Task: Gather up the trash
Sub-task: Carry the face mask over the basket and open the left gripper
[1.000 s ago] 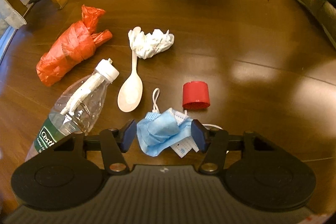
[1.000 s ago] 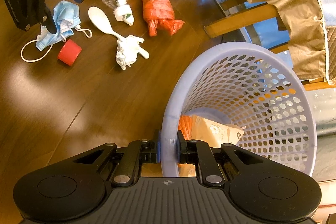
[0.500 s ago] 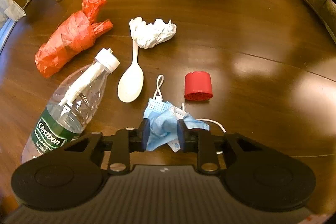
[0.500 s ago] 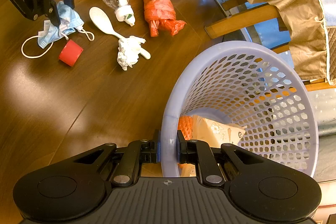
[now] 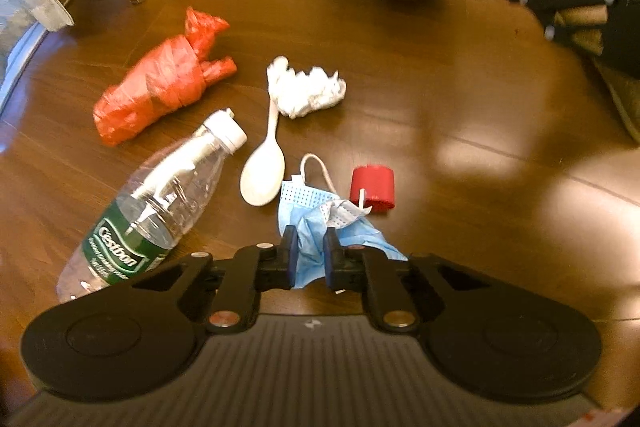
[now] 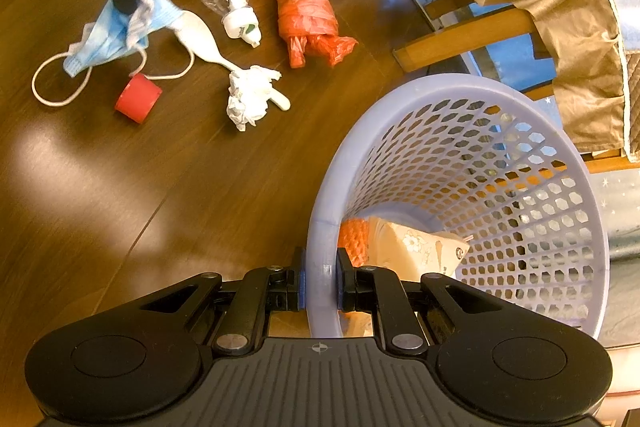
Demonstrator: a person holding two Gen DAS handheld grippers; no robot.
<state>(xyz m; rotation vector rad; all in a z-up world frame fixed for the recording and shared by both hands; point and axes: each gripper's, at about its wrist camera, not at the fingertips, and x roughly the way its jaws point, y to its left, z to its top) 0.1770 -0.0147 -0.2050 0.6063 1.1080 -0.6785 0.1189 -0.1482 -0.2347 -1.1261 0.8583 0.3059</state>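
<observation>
Your wooden table (image 5: pixel 460 99) fills both views, dark brown and glossy with pale patches of reflected light. Next in size is the lavender mesh basket (image 6: pixel 520 187), tipped toward the camera, with an orange item and a printed paper packet lying in its bottom. Your right gripper (image 6: pixel 320 285) has its jaws pressed together on the near rim of that basket, one finger outside the wall and one inside. Beyond the table edge stands a wooden chair (image 6: pixel 472 35) draped with tan cloth (image 6: pixel 576 39). On the table, a clear plastic bottle (image 5: pixel 156 203) with a green label lies on its side, cap pointing away from your left gripper. Just past it lies a crumpled orange plastic bag (image 5: pixel 160 87). Your left gripper (image 5: pixel 308 255) is nearly closed, its two fingers pinching a crumpled blue face mask (image 5: pixel 316 223); in the right wrist view the mask hangs from the fingers with its white ear loops trailing onto the table. A white plastic spoon (image 5: pixel 264 171) lies between the bottle and the mask, its handle tip touching a wad of white tissue (image 5: pixel 308 93). The smallest piece, a red bottle cap (image 5: pixel 374 187), rests on its side just beside the mask, with one loop of the mask crossing in front of it.
</observation>
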